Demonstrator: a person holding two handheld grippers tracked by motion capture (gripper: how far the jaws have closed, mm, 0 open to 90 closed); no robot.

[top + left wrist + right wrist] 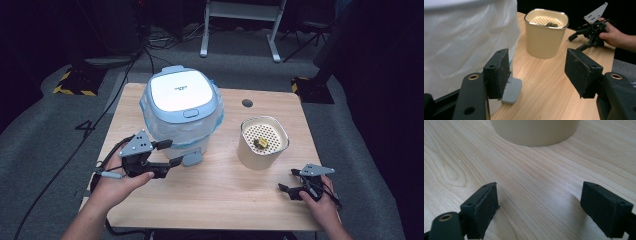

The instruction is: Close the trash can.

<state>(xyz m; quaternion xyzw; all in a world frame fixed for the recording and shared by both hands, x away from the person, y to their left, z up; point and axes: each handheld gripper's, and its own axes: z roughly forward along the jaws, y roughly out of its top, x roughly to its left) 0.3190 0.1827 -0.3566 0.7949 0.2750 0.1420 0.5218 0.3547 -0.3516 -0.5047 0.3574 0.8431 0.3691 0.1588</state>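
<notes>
Pedal bin [182,112]: being approached at its foot pedal [192,158], table's left half.
Inner bucket [263,142]: being left standing nearby.
Left gripper [167,154]: being held open, empty.
Right gripper [290,181]: being held open, empty.
Risk: bin being shoved if pedal is missed.

I can make out a small dark marking on the white bin lid [181,90], but it's too tiny to read. I see no other text.
</notes>
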